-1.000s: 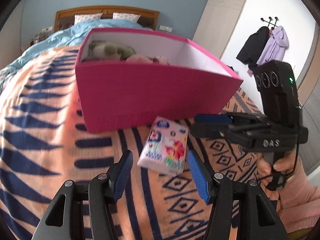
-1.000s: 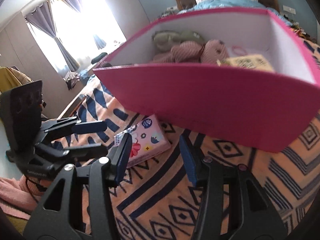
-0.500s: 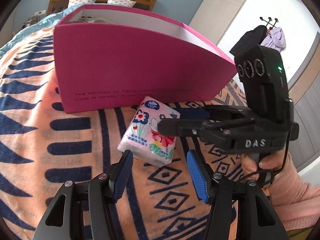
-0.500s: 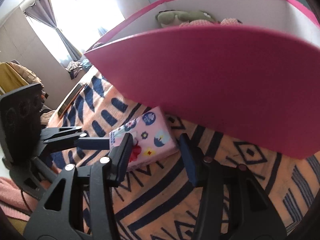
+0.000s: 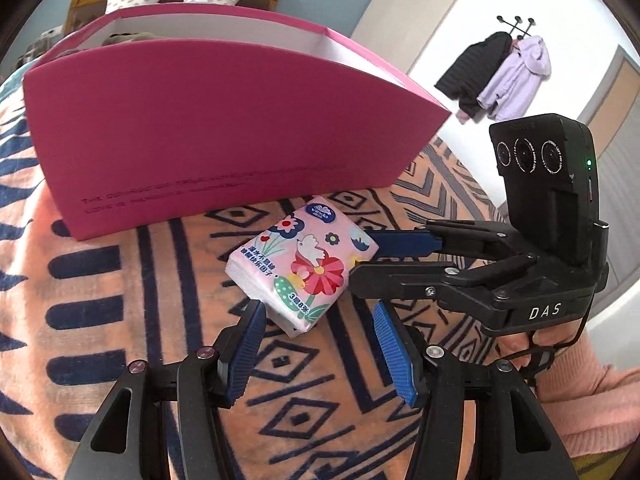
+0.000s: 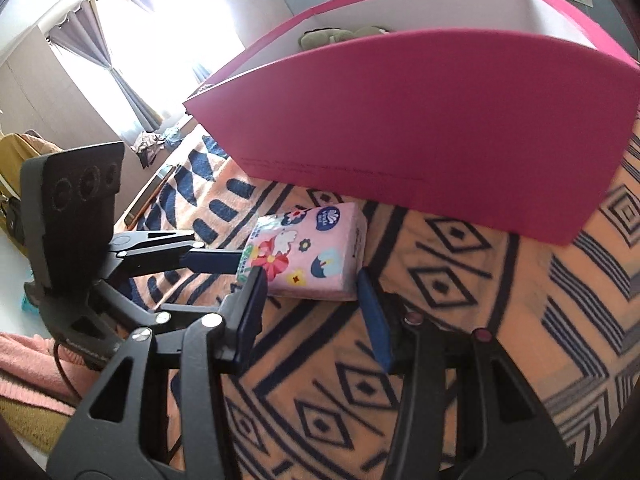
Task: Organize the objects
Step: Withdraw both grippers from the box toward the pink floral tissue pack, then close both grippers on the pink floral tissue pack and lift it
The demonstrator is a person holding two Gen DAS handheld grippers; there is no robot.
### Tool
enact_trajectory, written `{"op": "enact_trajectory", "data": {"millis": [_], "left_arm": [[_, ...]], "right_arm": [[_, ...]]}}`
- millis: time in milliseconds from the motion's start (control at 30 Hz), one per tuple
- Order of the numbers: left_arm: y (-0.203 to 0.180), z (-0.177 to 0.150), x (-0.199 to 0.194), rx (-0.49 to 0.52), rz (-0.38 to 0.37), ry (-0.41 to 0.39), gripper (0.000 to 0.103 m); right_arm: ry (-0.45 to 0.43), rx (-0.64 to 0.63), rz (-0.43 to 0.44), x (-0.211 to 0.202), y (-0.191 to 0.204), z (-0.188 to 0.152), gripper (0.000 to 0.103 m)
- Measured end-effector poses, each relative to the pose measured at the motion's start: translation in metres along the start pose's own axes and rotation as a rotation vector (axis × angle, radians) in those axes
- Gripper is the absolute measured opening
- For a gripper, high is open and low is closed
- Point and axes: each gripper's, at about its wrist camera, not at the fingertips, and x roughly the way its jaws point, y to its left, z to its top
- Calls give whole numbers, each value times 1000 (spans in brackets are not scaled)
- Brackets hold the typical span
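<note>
Pink floral tissue pack (image 5: 304,268) lying on your patterned blanket (image 5: 160,320) just before the magenta box (image 5: 224,120), your left gripper (image 5: 320,320) and right gripper (image 6: 310,288) both open, flanking it.

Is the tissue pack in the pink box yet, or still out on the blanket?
Out: the tissue pack lies flat on the blanket before the pink box.
</note>
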Motion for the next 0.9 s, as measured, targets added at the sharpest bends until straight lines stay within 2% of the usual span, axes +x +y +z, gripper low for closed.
{"op": "enact_trajectory", "data": {"millis": [300, 633, 700, 800, 833, 900], "left_arm": [[-2, 5, -1, 14, 37, -9, 57], [13, 2, -15, -18, 38, -33, 56], [16, 3, -16, -28, 35, -33, 53], [19, 5, -14, -51, 41, -34, 41], [19, 6, -13, -54, 46, -36, 37], [21, 6, -13, -66, 46, -33, 37]], "right_arm": [[-38, 23, -2, -13, -6, 1, 50], [-52, 51, -7, -5, -10, 15, 50], [-49, 54, -13, -3, -11, 16, 50], [-39, 54, -10, 0, -12, 15, 48], [-36, 53, -9, 0, -12, 15, 42], [-30, 52, -9, 2, -11, 13, 37]]}}
